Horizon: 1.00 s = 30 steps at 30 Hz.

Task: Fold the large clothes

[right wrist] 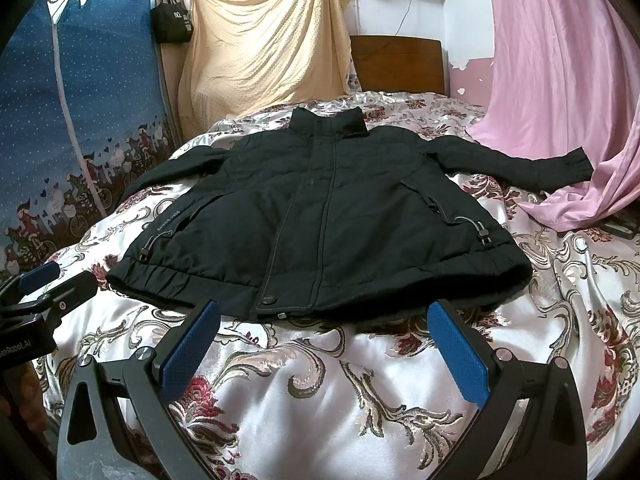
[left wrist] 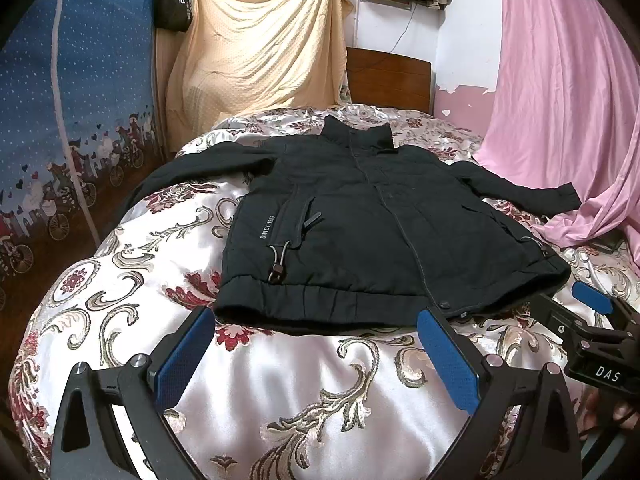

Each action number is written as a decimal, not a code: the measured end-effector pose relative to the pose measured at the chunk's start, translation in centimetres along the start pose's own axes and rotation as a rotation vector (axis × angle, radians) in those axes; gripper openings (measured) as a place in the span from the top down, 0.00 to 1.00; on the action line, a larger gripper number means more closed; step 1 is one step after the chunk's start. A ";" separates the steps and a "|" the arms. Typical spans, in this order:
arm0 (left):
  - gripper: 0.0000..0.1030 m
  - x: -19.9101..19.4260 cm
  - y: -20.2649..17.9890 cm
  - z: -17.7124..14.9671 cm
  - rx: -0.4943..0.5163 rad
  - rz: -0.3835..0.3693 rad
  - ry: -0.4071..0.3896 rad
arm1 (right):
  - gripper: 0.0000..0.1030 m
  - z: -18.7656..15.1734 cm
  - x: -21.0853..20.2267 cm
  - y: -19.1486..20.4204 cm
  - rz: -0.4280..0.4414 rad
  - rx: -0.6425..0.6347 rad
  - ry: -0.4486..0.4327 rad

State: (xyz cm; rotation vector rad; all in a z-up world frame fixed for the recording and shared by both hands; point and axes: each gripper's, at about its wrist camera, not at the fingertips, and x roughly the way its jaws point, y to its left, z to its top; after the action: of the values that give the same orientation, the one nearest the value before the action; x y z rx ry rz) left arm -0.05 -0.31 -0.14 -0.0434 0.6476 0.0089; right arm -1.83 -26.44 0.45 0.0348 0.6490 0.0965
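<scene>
A black zip jacket (left wrist: 360, 224) (right wrist: 320, 216) lies flat and face up on the bed, collar at the far end, hem toward me, both sleeves spread out to the sides. My left gripper (left wrist: 316, 320) hovers just short of the hem, its blue pads wide apart and empty. Over the hem near the zip, my right gripper (right wrist: 324, 312) is likewise open with nothing between its fingers. The right gripper (left wrist: 592, 300) also shows at the right edge of the left wrist view, and the left gripper (right wrist: 38, 276) at the left edge of the right wrist view.
The bed carries a shiny floral bedspread (left wrist: 300, 392) (right wrist: 320, 380). A pink curtain (left wrist: 568, 120) drapes onto the bed at the right, touching the jacket's sleeve cuff. Also here: a blue fabric wardrobe (left wrist: 80, 100) at left, a beige cloth (left wrist: 256, 48) and wooden headboard (left wrist: 388, 76) behind.
</scene>
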 end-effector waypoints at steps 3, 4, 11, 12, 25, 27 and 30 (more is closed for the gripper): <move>0.01 0.0 -0.1 -0.1 0.000 0.001 -0.001 | 0.01 0.0 0.0 0.0 -0.001 0.000 0.000; 0.01 0.0 0.0 0.0 0.000 0.001 -0.001 | 0.01 0.0 0.0 0.0 0.000 -0.001 0.000; 0.01 0.0 0.0 0.0 -0.002 0.000 -0.001 | 0.01 -0.1 0.1 -0.2 0.000 0.003 0.003; 0.01 0.0 0.0 0.0 -0.002 -0.001 -0.001 | 0.01 -0.1 0.1 -0.1 -0.001 0.001 0.003; 0.01 0.0 0.1 0.0 -0.002 -0.001 0.001 | 0.01 -0.2 0.1 0.0 0.000 0.000 0.004; 0.01 0.0 0.1 0.0 -0.002 -0.001 0.000 | 0.01 -0.1 0.1 0.0 -0.001 -0.001 0.005; 0.01 0.0 0.1 0.0 -0.002 -0.001 0.000 | 0.01 -0.1 0.1 0.0 0.000 0.000 0.005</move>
State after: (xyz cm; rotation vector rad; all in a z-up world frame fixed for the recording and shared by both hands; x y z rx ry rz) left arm -0.03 -0.24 -0.13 -0.0461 0.6479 0.0084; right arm -1.84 -26.46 0.30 0.0342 0.6536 0.0962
